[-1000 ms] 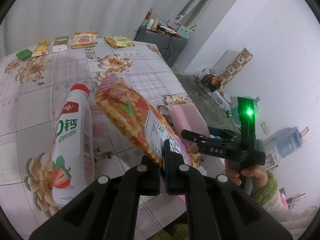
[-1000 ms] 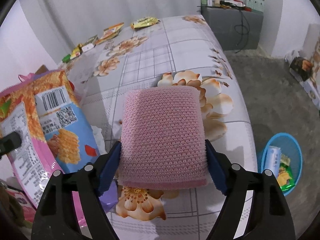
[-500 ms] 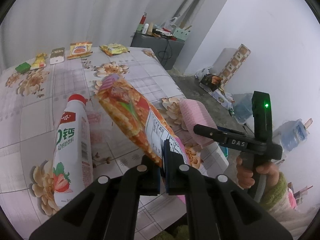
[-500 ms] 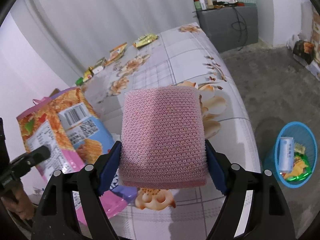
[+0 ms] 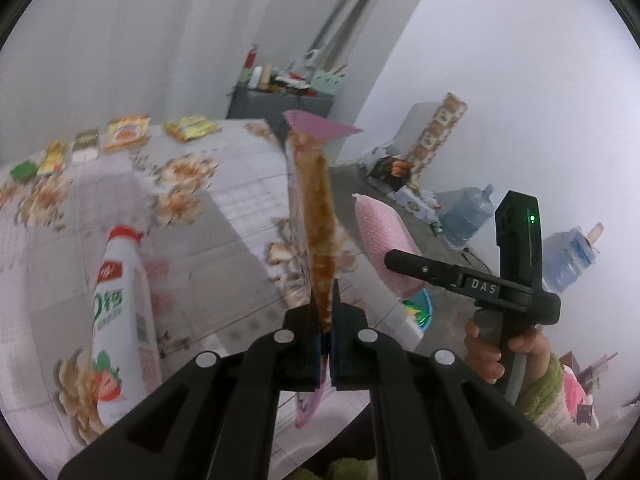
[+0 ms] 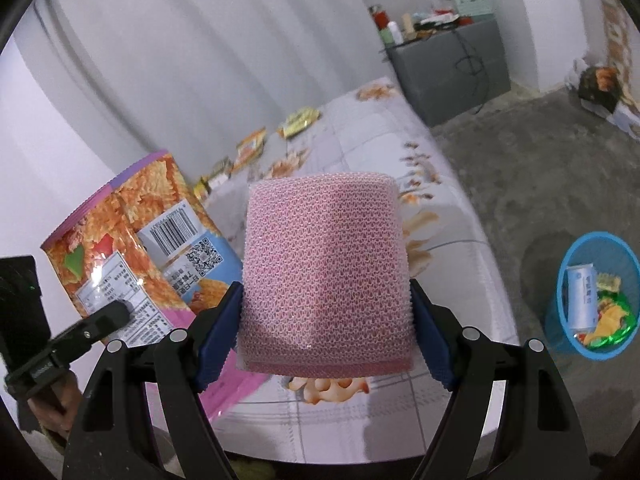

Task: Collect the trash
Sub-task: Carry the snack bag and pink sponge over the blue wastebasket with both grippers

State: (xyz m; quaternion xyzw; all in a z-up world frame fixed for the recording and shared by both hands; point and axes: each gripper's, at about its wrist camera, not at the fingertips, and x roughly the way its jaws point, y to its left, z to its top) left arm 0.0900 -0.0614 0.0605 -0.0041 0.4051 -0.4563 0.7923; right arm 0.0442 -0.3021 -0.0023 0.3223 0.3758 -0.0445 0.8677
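Above a counter (image 6: 360, 128) draped in floral cloth, the left gripper (image 5: 325, 344) has its fingers pinched tight on an orange snack bag (image 5: 316, 216), held edge-on. The right gripper (image 6: 326, 316) has its fingers spread wide around a pink mesh sponge (image 6: 326, 272), clamped between them. A blue trash basket (image 6: 592, 292) sits on the floor beside the counter.
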